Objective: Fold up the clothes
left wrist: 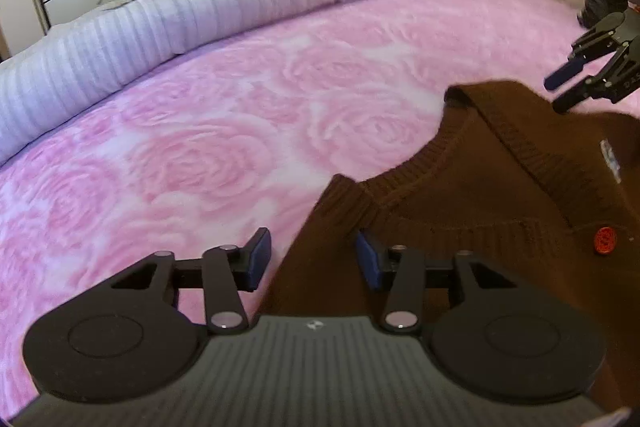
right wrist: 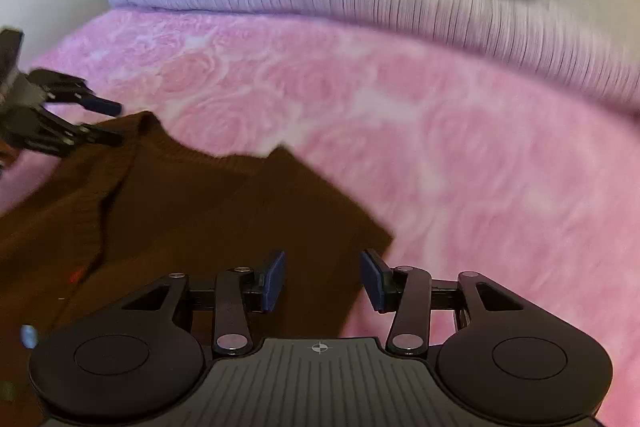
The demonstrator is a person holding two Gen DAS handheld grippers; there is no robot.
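- We count one brown knit cardigan (left wrist: pixel 480 211), one pink rose-patterned blanket (left wrist: pixel 200 131) on the bed, one lilac ribbed blanket (left wrist: pixel 160 19) folded along the bed's far edge, and two grippers.
- The cardigan lies flat on the pink blanket, well short of the lilac one.
- Our left gripper (left wrist: pixel 312 259) is spread, nothing pinched; the cardigan's shoulder edge lies under the gap.
- Our right gripper (right wrist: pixel 323 279) is spread too, over the cardigan's other edge.
- We see one red button (left wrist: pixel 605 241) and a small white label (left wrist: pixel 611 159) on the cardigan, too blurred to read.
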